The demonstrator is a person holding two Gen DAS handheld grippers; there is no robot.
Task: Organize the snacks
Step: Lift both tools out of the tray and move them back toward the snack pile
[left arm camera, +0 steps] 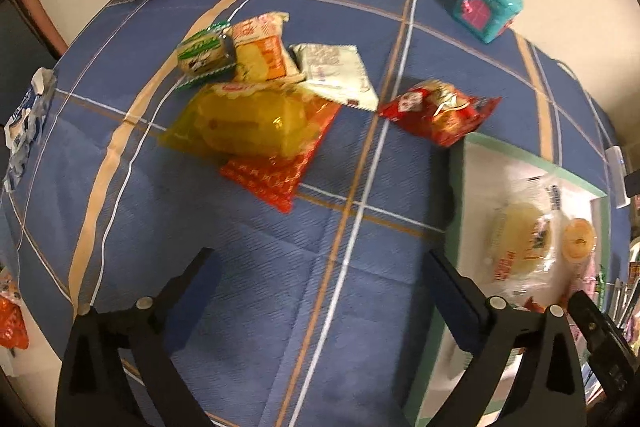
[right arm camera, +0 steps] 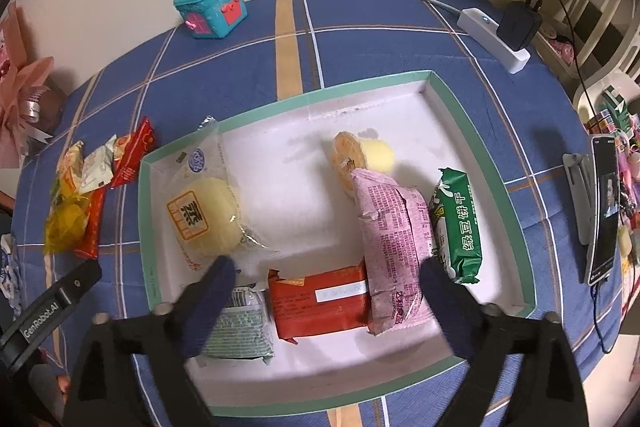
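Under the right gripper (right arm camera: pixel 324 279), whose dark-padded jaws are spread wide with nothing pinched between them, sits the shallow white cardboard tray with a mint-green rim (right arm camera: pixel 486 163), already partly filled. Nearest in it lie a grey-green printed packet (right arm camera: pixel 240 327), a flat red-orange foil packet (right arm camera: pixel 320 301) and a long pink wrapped bar (right arm camera: pixel 390 247), which overlaps the red one's edge. Just beyond them are a green biscuit packet (right arm camera: pixel 458 223) by the tray's right wall, a clear-wrapped pale yellow steamed cake (right arm camera: pixel 206 215) by its left wall, and a small round pastry with a yellow ball (right arm camera: pixel 360 155) toward the middle. By my reading, about half the snacks are stowed.

The left gripper (left arm camera: pixel 320 291) is equally splayed and empty, hanging over bare blue plaid tablecloth (left arm camera: pixel 256 287) beside the tray. Farther out on the cloth, the unsorted heap (left arm camera: pixel 264 99) waits: a clear yellow bag, red-orange, orange-and-white, white and green packets, overlapping. A crinkled red wrapper (left arm camera: pixel 438 111) lies apart, close to the tray's corner. These still need moving. A teal toy box (right arm camera: pixel 210 7) stands at the far edge.
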